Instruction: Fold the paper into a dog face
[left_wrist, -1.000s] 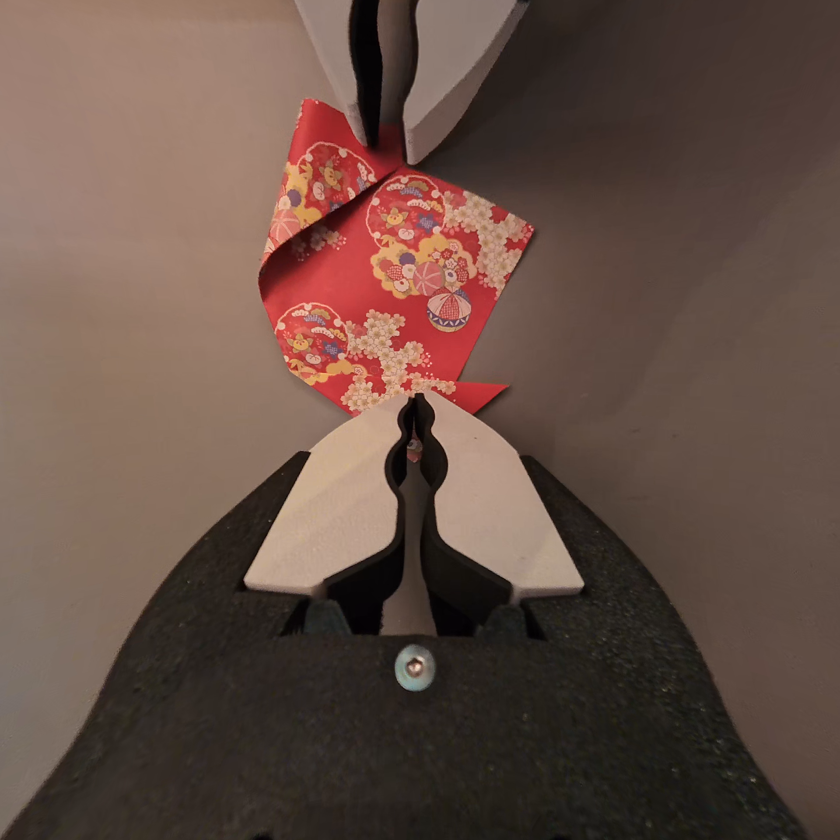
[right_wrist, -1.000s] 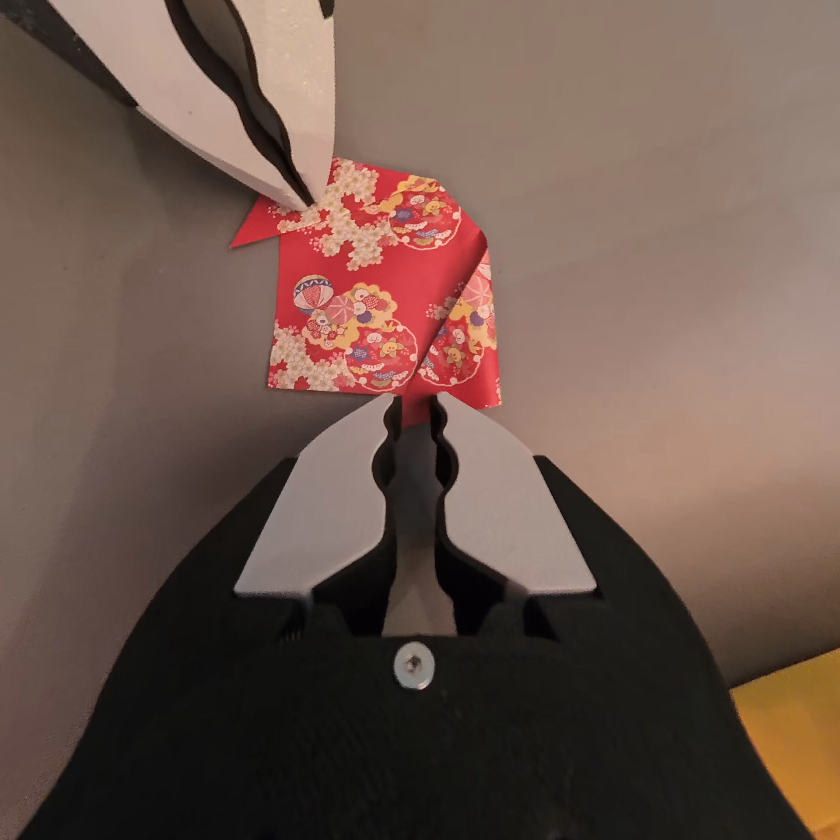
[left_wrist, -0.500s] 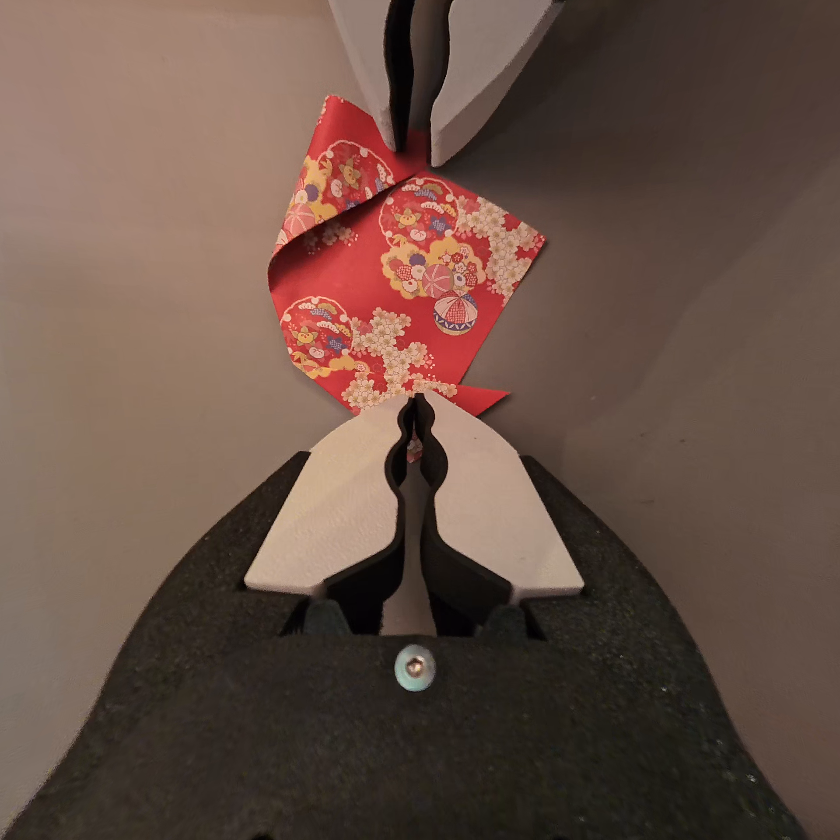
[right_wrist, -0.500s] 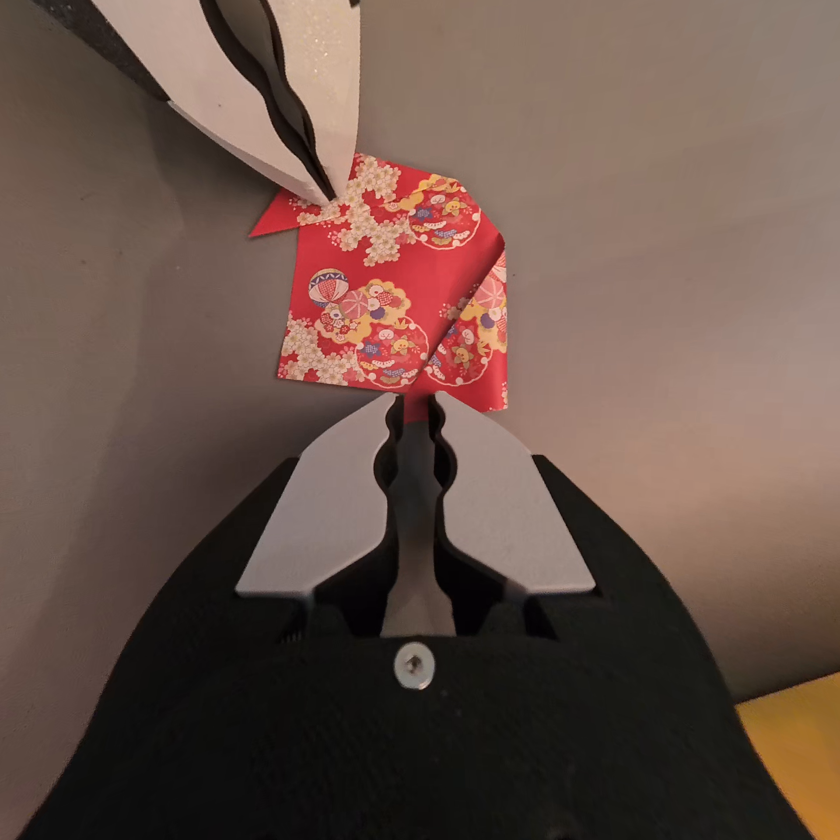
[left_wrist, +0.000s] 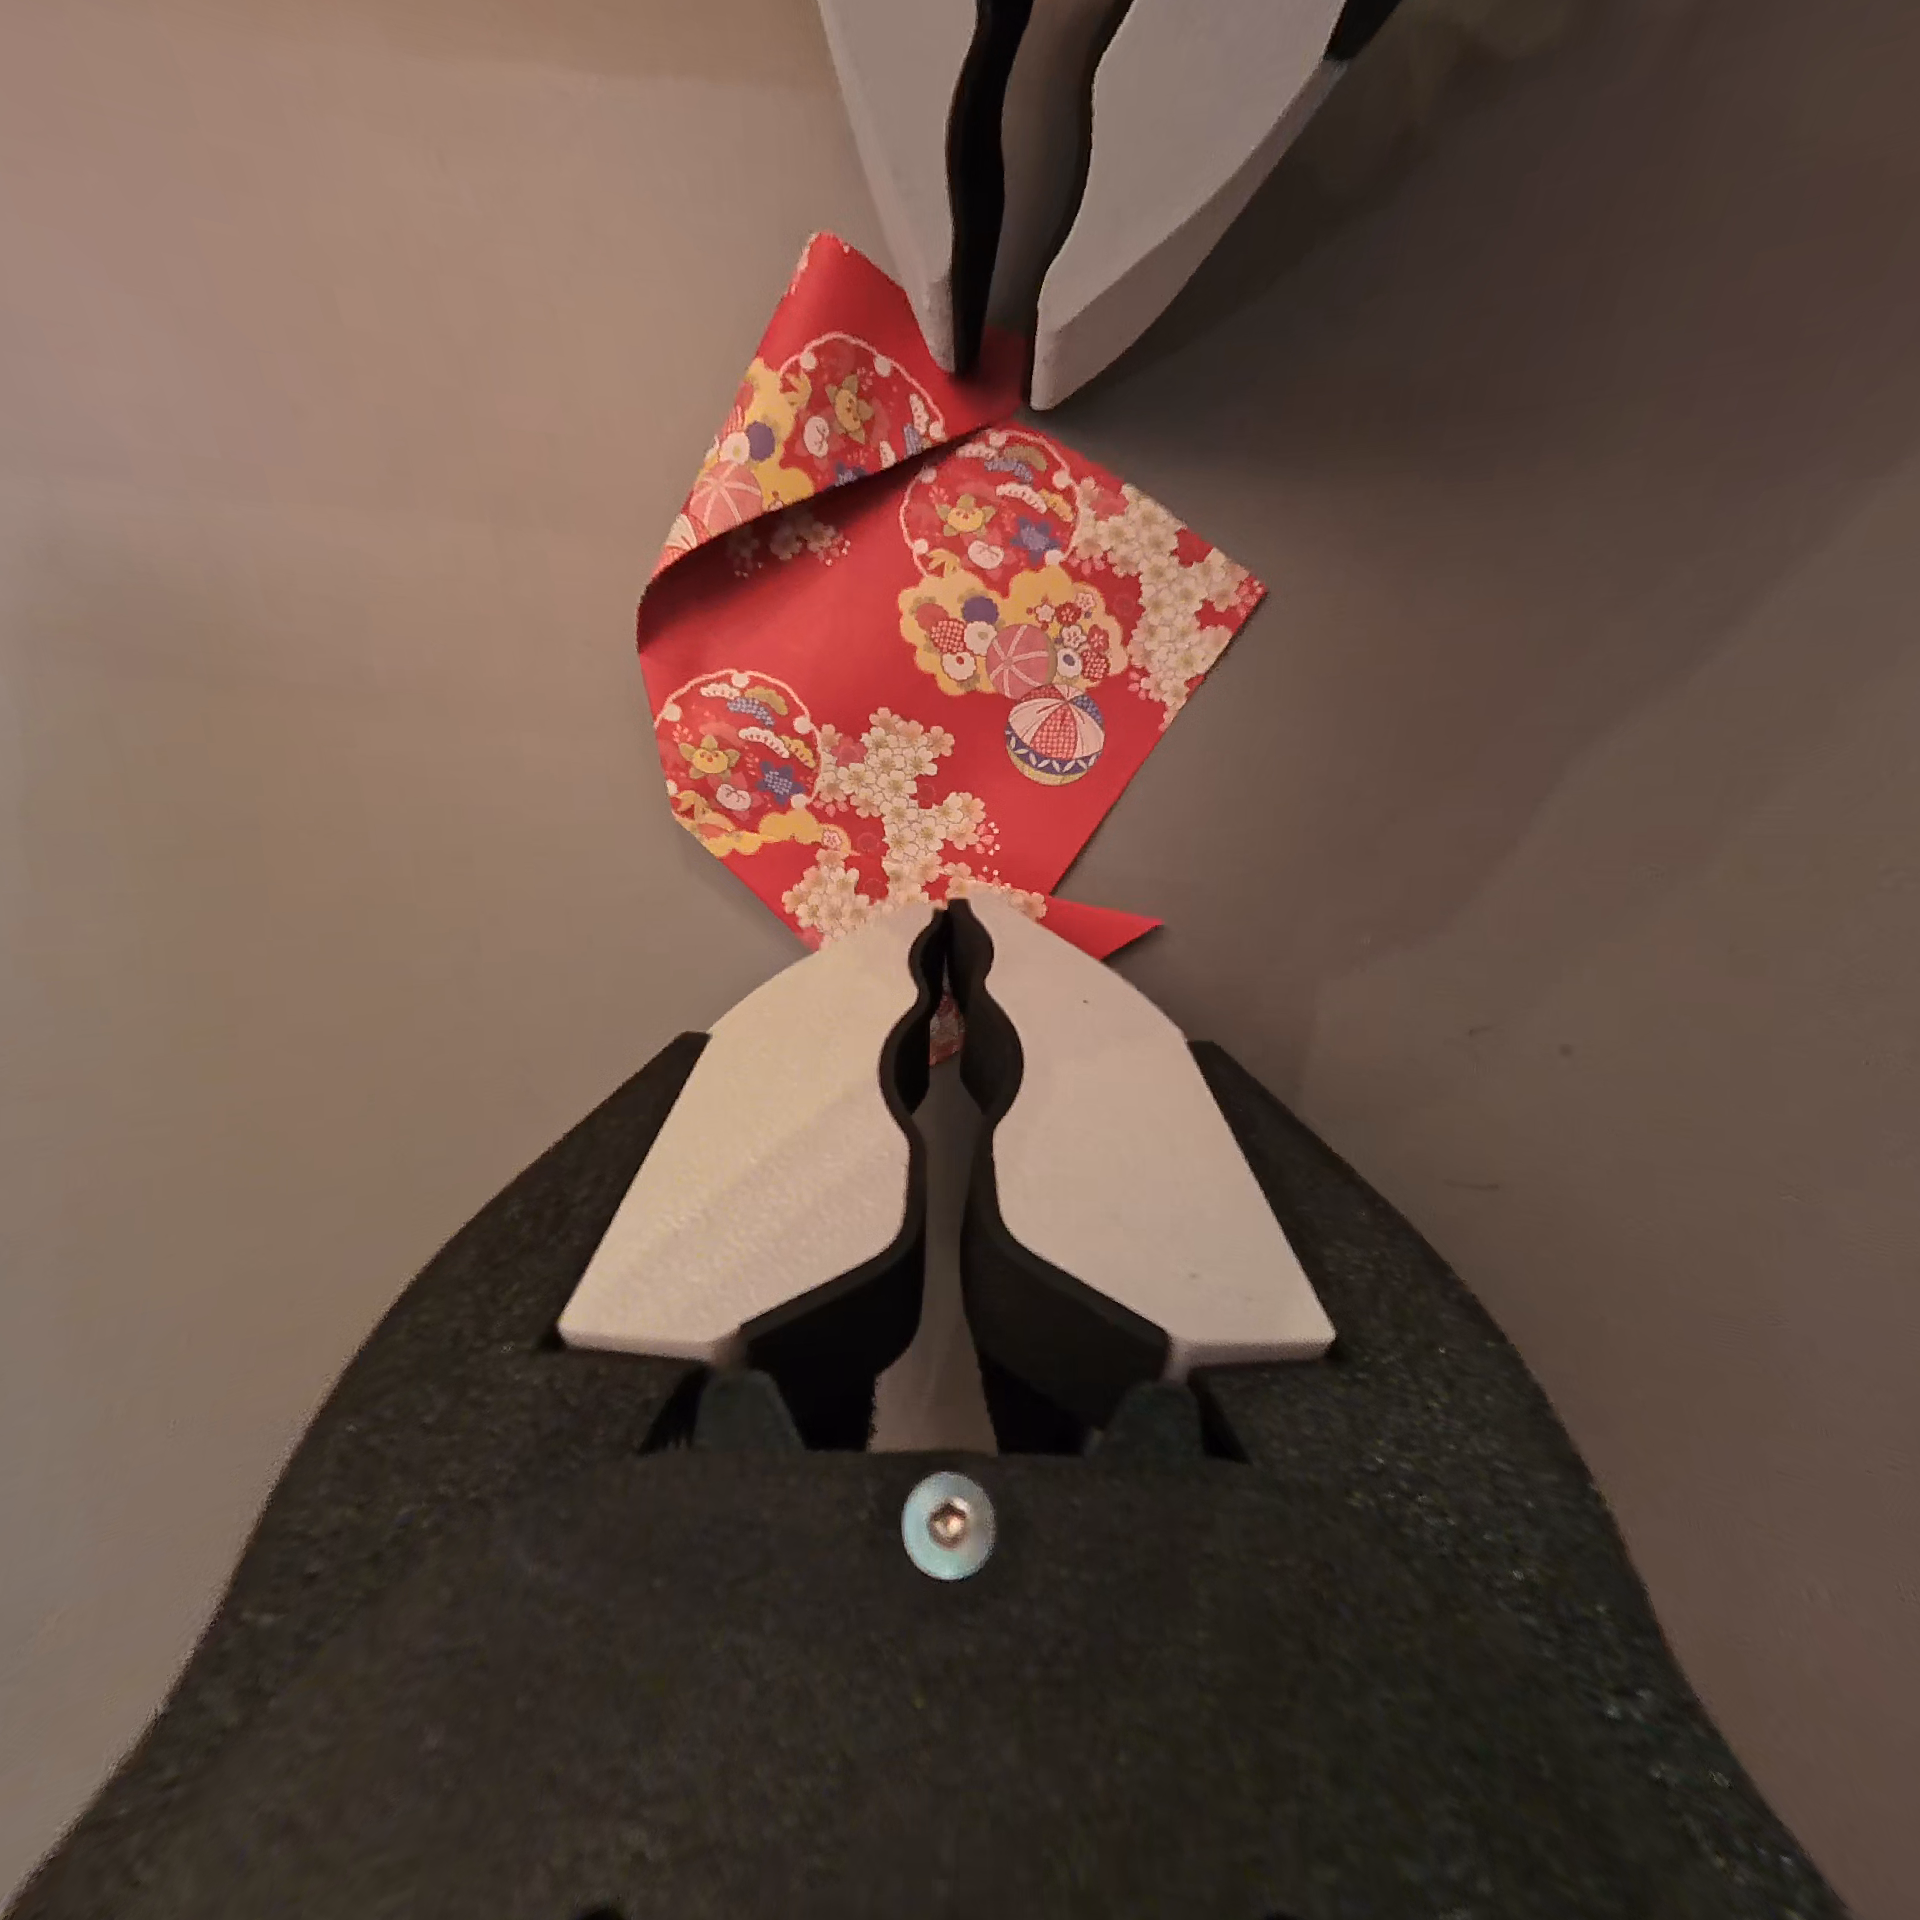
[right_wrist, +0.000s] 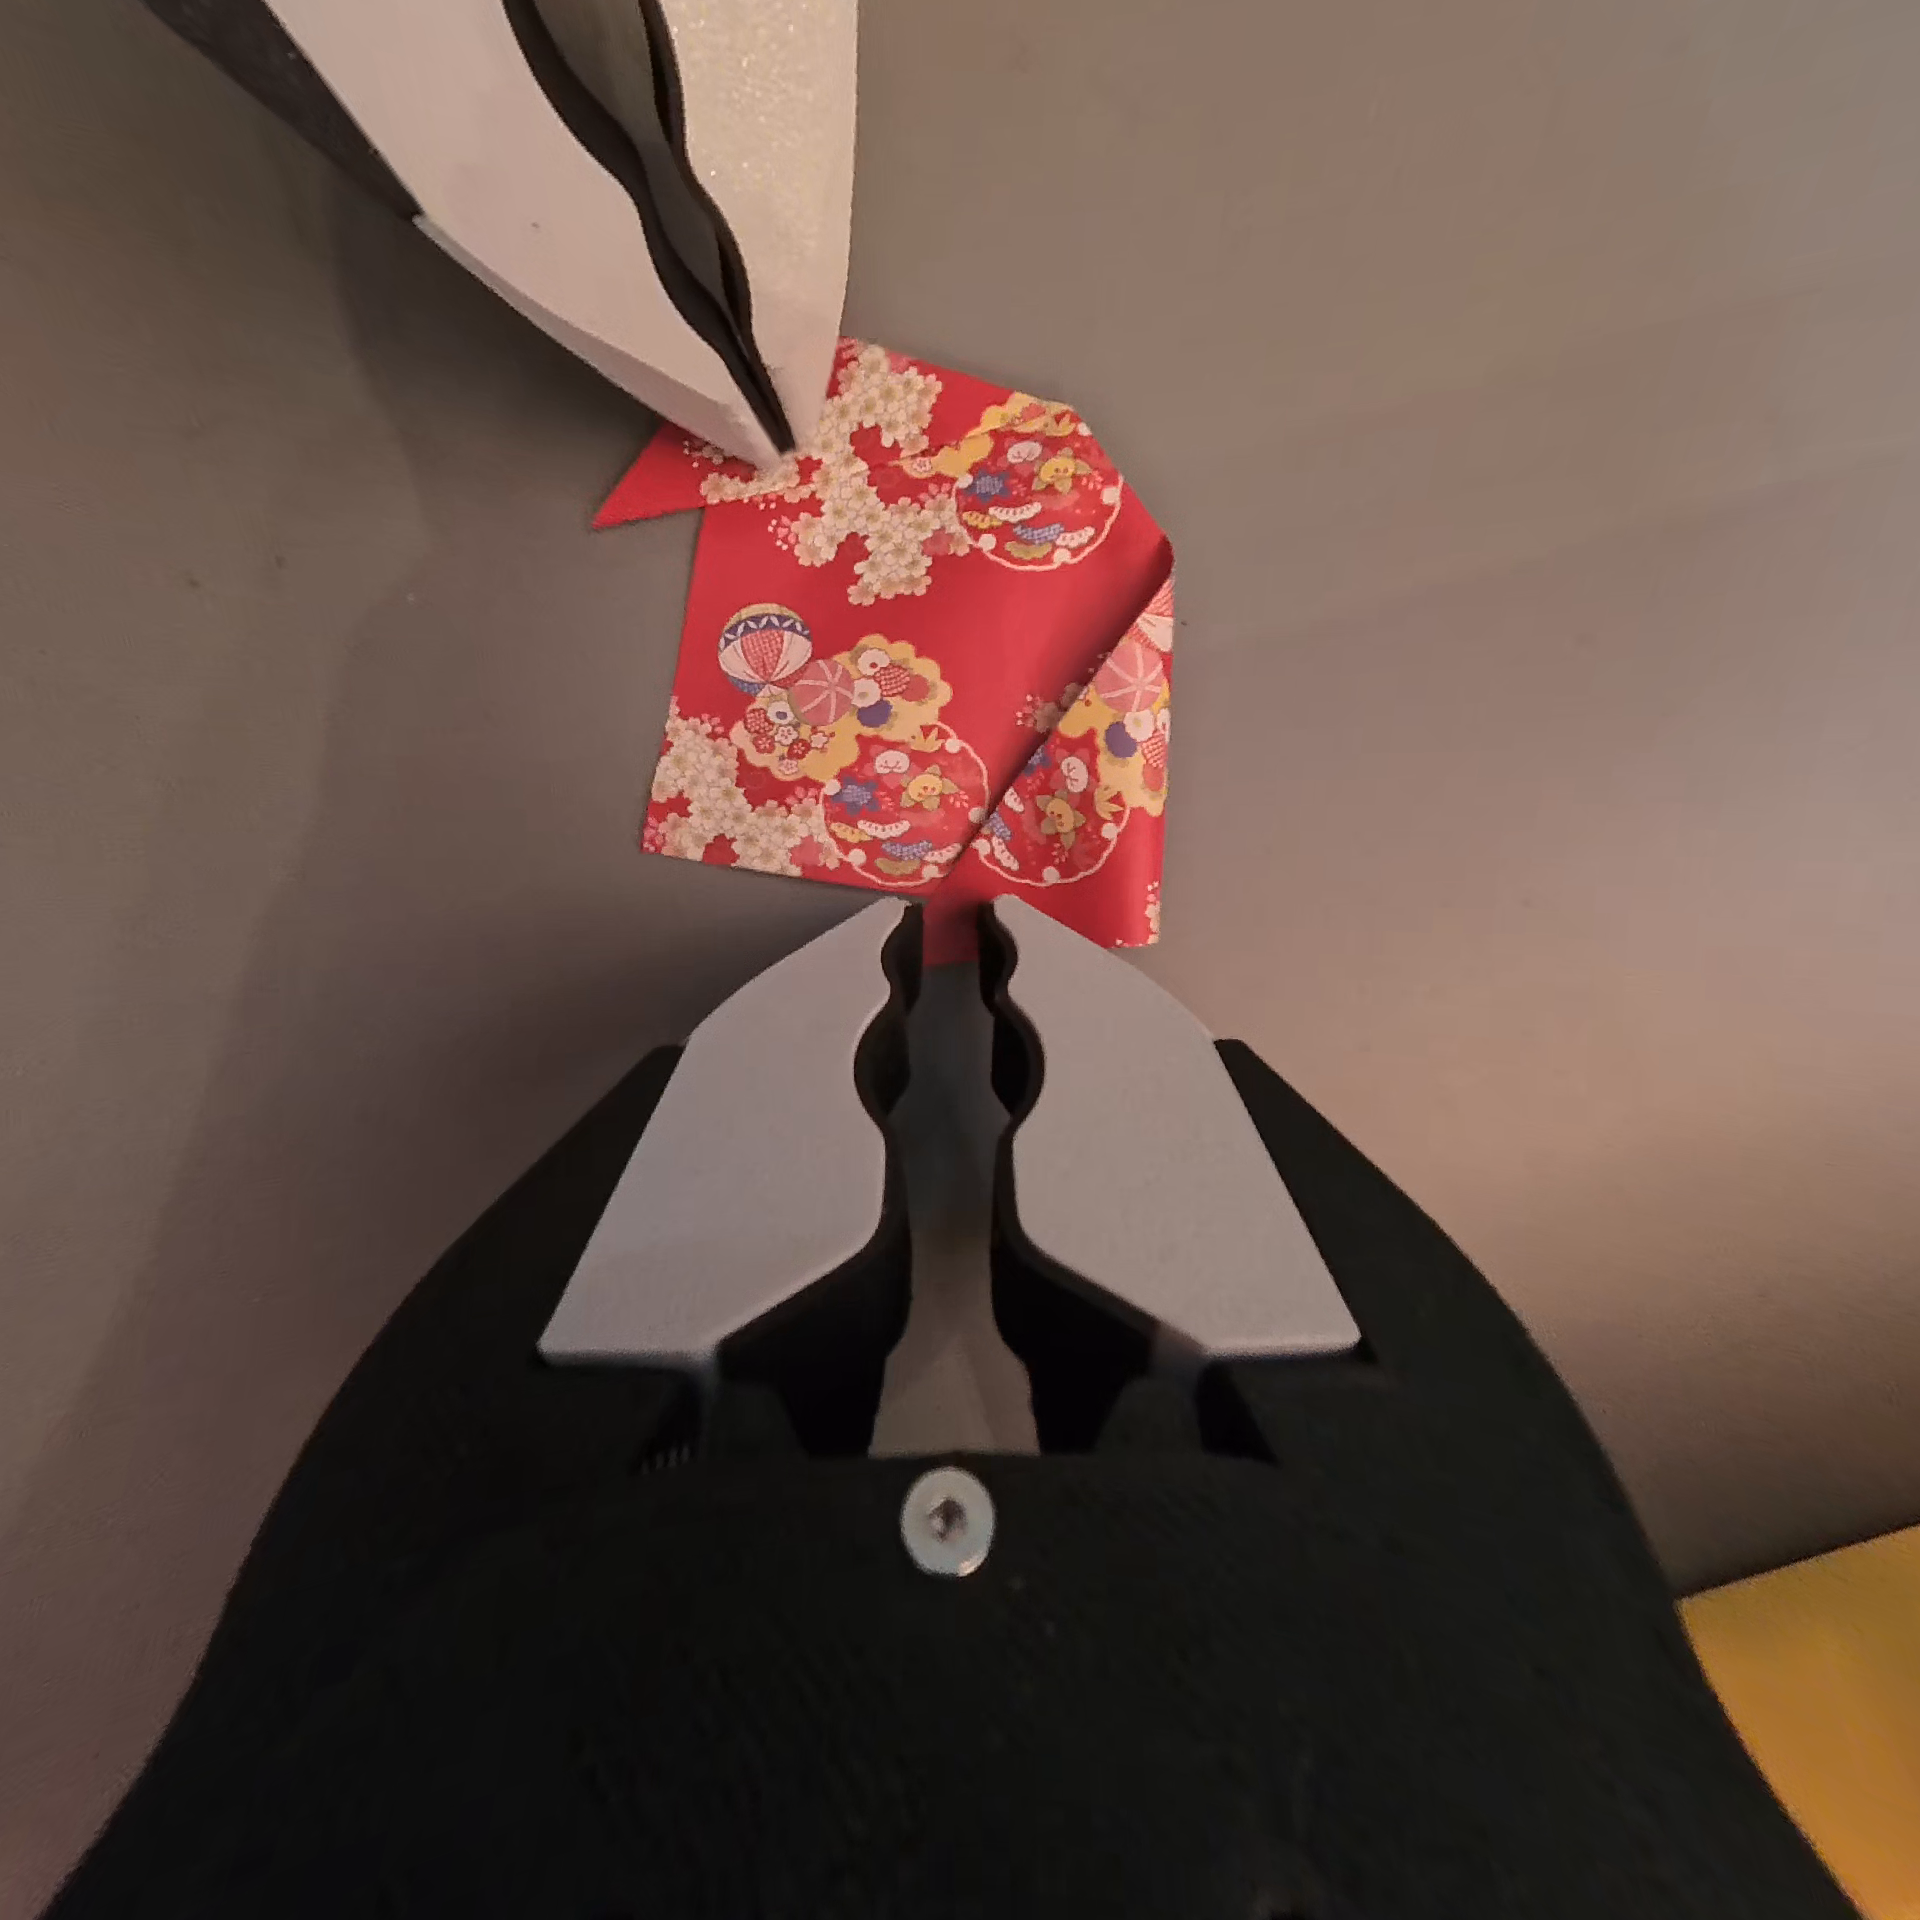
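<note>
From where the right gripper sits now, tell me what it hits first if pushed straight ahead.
The red patterned paper: its near corner already sits between the right gripper's slightly parted fingertips. Beyond it, the left gripper, shut on the far corner, stands a little left of that line.

- No writing, label, brand mark, number or sign can be read in either view.
- The red paper (left_wrist: 935, 665) carries only printed pictures: flowers, balls and round medallions, with no letters among them.
</note>
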